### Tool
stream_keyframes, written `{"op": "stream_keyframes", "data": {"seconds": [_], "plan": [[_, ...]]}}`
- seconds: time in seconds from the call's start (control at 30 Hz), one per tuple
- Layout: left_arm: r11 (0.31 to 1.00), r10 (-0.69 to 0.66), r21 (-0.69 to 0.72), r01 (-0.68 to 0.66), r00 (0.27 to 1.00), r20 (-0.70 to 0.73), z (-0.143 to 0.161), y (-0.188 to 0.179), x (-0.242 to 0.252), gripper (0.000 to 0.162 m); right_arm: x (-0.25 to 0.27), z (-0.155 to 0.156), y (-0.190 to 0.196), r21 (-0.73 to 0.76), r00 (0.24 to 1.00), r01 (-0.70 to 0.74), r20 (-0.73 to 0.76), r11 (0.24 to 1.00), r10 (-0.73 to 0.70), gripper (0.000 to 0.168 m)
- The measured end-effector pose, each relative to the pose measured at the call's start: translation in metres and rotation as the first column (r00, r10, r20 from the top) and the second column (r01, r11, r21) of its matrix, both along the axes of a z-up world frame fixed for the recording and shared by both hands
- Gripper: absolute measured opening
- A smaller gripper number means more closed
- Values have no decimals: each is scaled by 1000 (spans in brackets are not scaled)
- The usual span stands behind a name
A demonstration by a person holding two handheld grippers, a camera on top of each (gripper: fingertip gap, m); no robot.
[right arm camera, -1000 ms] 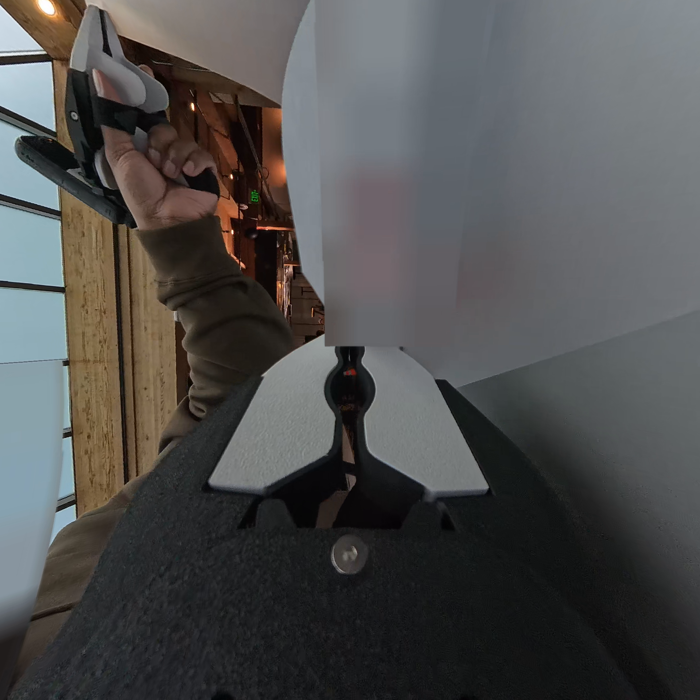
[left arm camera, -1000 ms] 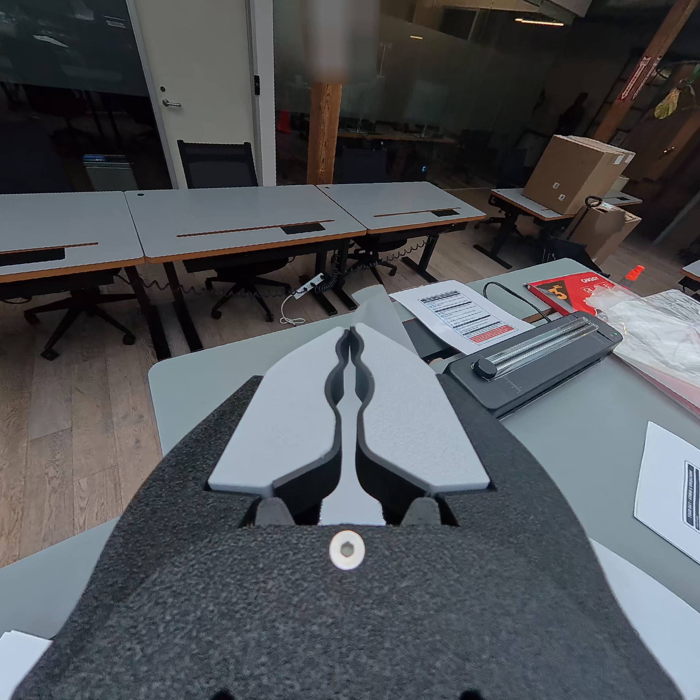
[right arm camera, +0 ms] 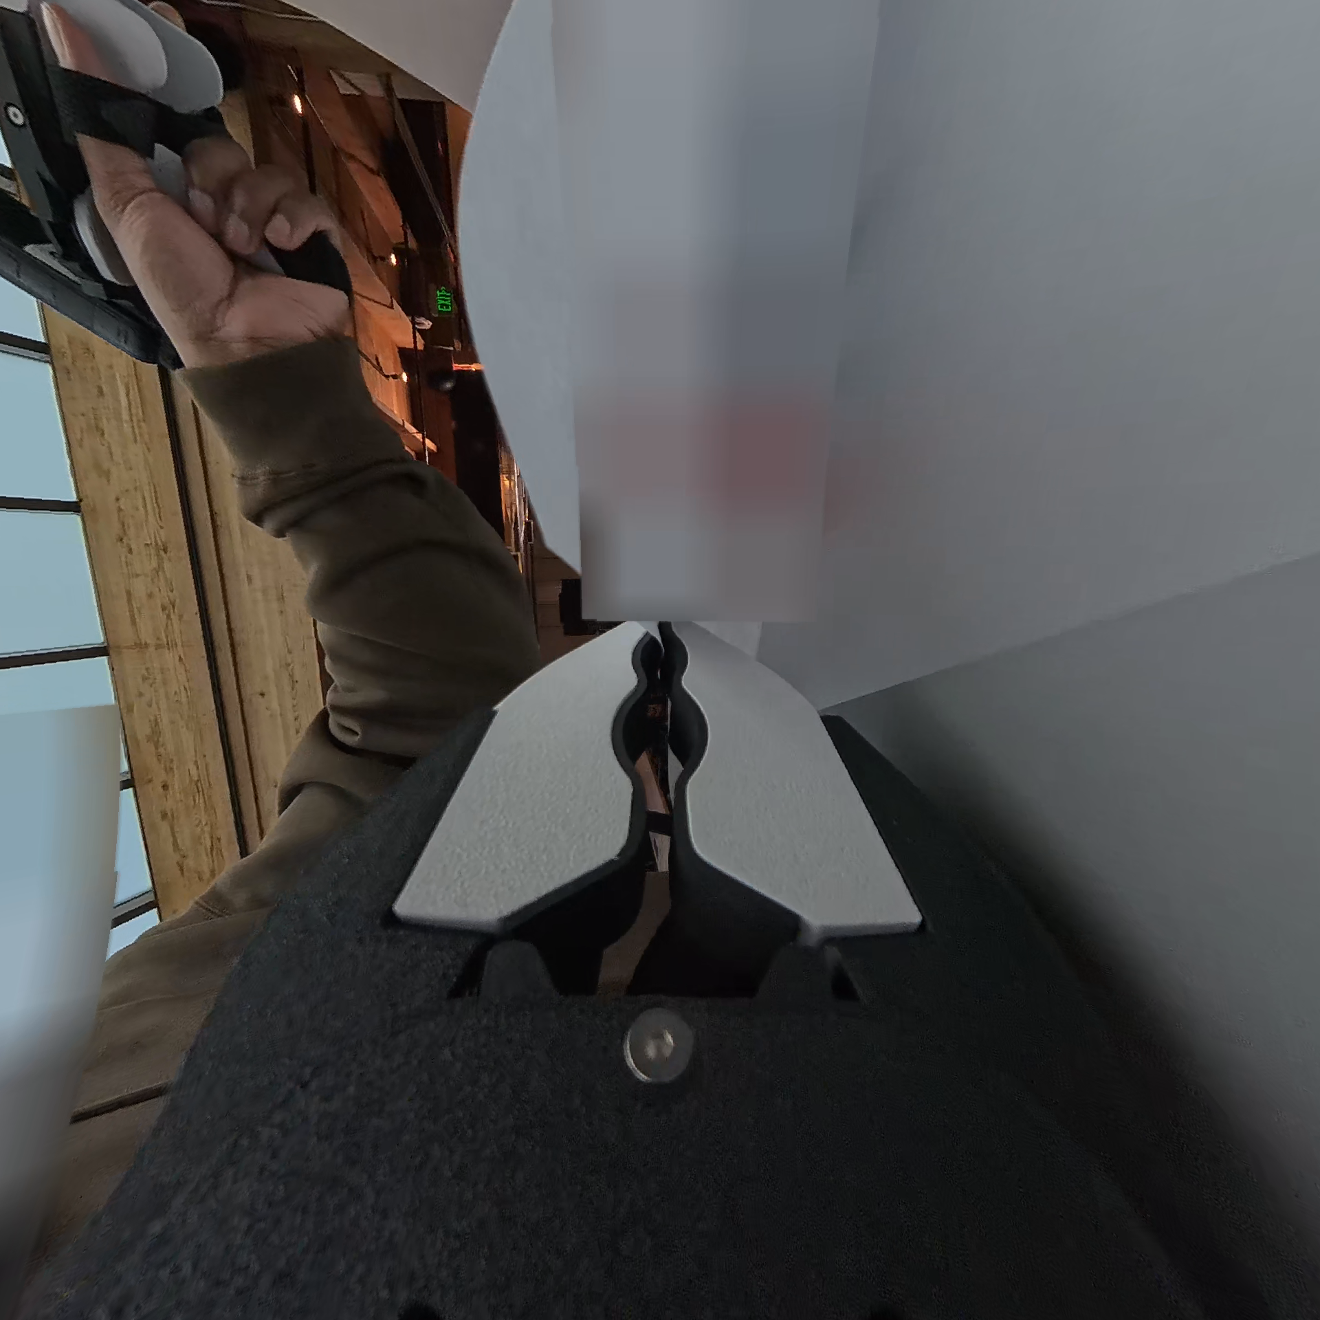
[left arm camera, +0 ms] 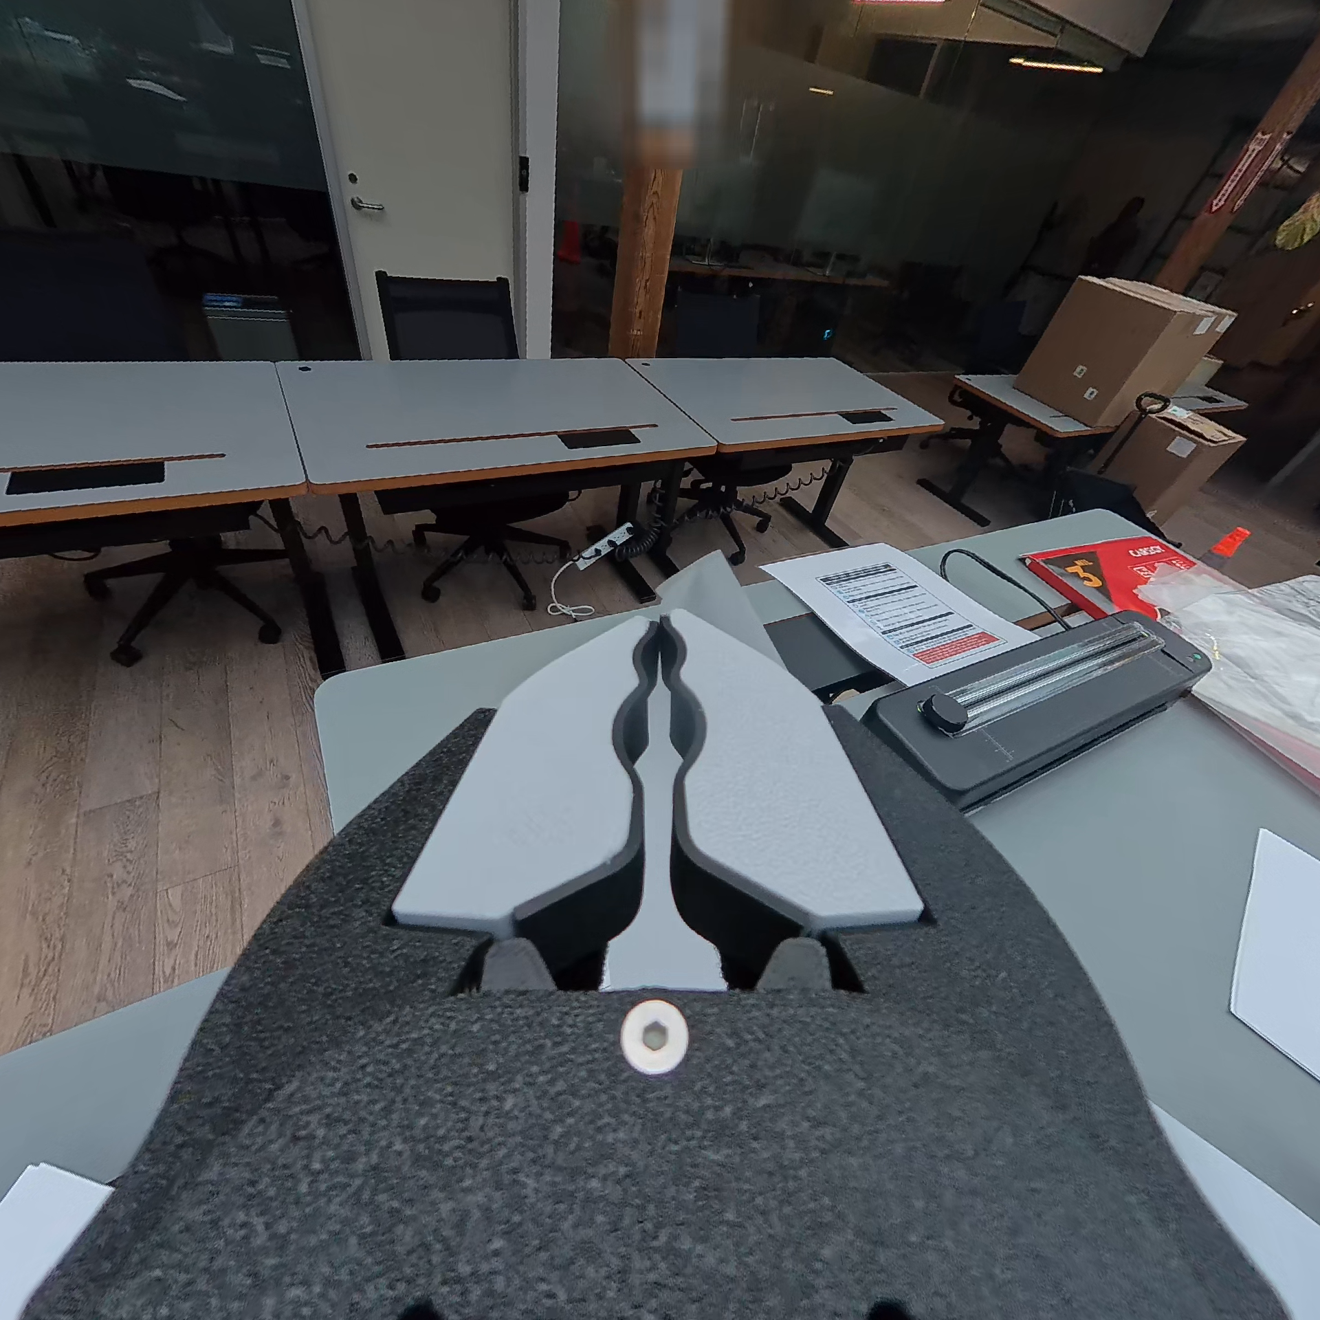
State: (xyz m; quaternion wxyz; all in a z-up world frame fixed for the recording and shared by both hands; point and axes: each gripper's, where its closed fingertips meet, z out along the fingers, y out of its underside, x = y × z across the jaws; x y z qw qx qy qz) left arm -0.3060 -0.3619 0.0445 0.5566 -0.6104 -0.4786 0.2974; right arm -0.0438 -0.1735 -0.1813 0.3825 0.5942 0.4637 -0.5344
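Note:
My left gripper (left arm camera: 661, 625) is shut, and the corner of a pale sheet (left arm camera: 707, 593) sticks out just past its tips on the right. It hovers over the grey table (left arm camera: 428, 714). My right gripper (right arm camera: 664, 628) is shut on the lower edge of the same kind of white sheet (right arm camera: 1000, 286), which rises in front of it and fills the upper right of the view. In the right wrist view the left gripper (right arm camera: 128, 71) shows at the top left, held by a hand (right arm camera: 214, 271) in an olive sleeve, at the sheet's far edge.
A black laminator (left arm camera: 1036, 707) with a cable lies right of the left gripper. Beyond it are a printed page (left arm camera: 900, 607), a red packet (left arm camera: 1100, 571) and clear pouches (left arm camera: 1257, 643). Another white sheet (left arm camera: 1286, 950) lies at the right edge. Desks and chairs stand behind.
In the right wrist view the hand with the left gripper has shifted up and left and looks nearer. Both grippers stay shut. The left wrist view has barely moved.

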Motion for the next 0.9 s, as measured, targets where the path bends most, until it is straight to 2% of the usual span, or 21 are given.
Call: {"op": "stream_keyframes", "data": {"seconds": [0.2, 0.37, 0.67, 0.73, 0.8, 0.9], "plan": [[1000, 4, 3, -4, 1000, 2, -2, -1, 1, 0, 4, 16, 2, -25, 998, -58, -36, 998, 57, 0], [1000, 6, 12, -6, 1000, 6, -3, -2, 1, 0, -6, -1, 4, 2, 998, -67, 12, 998, 67, 0], [1000, 7, 22, -7, 1000, -1, -2, -5, 2, 0, 5, 16, -1, 1, 992, -120, -39, 993, 120, 0], [1000, 9, 27, -9, 1000, 0, -3, -7, 1, 0, 3, 5, 3, 24, 993, -120, -17, 993, 120, 0], [999, 11, 31, -11, 1000, 3, -3, -8, 0, 0, 2, 2, 2, -19, 992, -125, 23, 992, 125, 0], [1000, 13, 28, -13, 1000, -2, -3, -9, 0, 0, 11, 15, -5, -4, 984, -176, -41, 984, 176, 0]]}}
